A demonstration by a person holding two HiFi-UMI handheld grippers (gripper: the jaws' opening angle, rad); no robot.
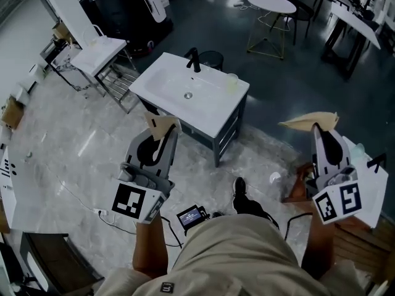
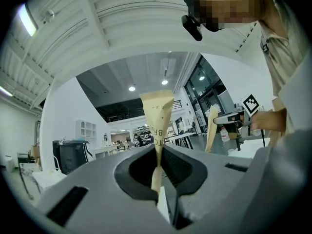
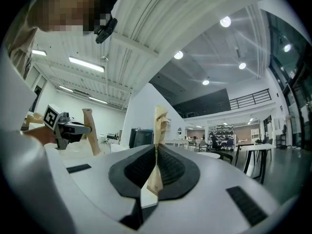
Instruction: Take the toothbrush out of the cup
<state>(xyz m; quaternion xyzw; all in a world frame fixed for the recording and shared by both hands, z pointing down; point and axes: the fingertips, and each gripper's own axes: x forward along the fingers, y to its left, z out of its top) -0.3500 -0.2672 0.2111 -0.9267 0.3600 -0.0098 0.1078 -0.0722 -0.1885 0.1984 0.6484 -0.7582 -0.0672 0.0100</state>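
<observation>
Head view: left gripper (image 1: 163, 130) fingers clenched on tan paper piece (image 1: 160, 123), right gripper (image 1: 317, 129) fingers clenched on second paper piece (image 1: 307, 121); cup (image 1: 231, 82) on washbasin (image 1: 165, 82), well apart.

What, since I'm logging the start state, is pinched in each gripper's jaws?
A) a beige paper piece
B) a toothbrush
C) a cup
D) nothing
A: the jaws of the left gripper are closed on a beige paper piece, and those of the right gripper on a second paper piece.
</observation>
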